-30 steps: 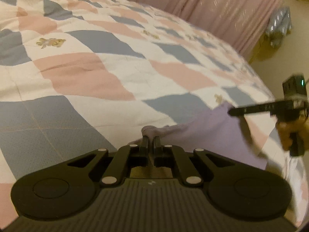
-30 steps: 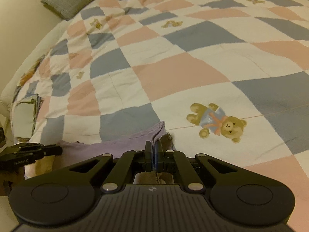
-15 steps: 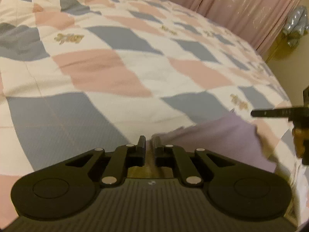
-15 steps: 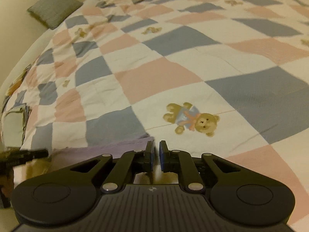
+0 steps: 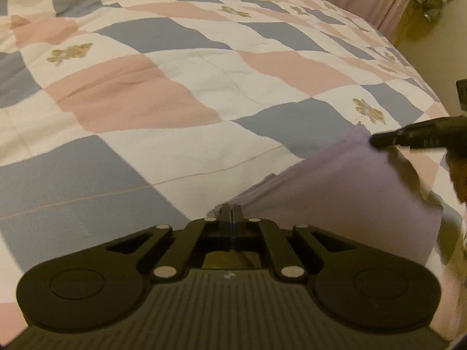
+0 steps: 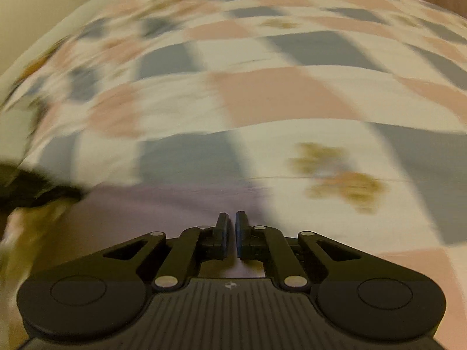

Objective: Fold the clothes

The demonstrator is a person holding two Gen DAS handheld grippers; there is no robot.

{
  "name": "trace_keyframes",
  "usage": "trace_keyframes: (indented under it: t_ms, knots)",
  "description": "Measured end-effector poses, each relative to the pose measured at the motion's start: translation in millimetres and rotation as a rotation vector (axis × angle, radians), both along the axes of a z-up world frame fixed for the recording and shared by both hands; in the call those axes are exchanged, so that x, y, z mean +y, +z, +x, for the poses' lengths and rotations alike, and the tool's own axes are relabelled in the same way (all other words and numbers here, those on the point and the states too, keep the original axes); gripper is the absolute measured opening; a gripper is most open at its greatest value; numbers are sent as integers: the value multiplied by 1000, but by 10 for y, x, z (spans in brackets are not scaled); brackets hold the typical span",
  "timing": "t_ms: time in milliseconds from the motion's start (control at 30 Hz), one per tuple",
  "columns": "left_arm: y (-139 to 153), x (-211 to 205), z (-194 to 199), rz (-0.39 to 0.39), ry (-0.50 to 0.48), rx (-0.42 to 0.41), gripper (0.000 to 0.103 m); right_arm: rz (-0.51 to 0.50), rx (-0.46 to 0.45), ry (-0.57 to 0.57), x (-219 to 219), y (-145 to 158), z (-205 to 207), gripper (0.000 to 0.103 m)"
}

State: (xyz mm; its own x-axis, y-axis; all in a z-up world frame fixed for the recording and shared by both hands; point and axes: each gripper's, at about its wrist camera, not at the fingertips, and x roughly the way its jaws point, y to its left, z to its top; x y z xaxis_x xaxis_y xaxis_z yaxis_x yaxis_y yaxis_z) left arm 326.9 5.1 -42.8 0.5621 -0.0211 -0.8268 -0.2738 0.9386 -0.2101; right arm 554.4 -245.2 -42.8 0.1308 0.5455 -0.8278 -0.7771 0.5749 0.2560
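Patchwork quilt covers the bed, lilac garment at its near edge. Left claw pinches a corner; right claw hovers slightly parted, empty. Best grip the opposite corner firmly before folding.

A pale lilac garment is being spread flat across the near edge of a checked quilt on a bed, its far hem lying straight, one corner bunched into small folds, the other corner drawn to a point.
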Motion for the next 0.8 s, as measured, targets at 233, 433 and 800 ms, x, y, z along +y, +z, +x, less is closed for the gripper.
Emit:
trace_keyframes:
  t_ms: [233,433,800]
  knots:
    - [324,-93,-287,19,16,-63,2,54,30,58,-204,285,-281,16]
    - [156,-468,-244,19,-136,-16,3,11,60,126,-144,53,-591,7]
    - [338,-476,-529,118,-176,-1,4,20,-9,44,-332,337,-787,14]
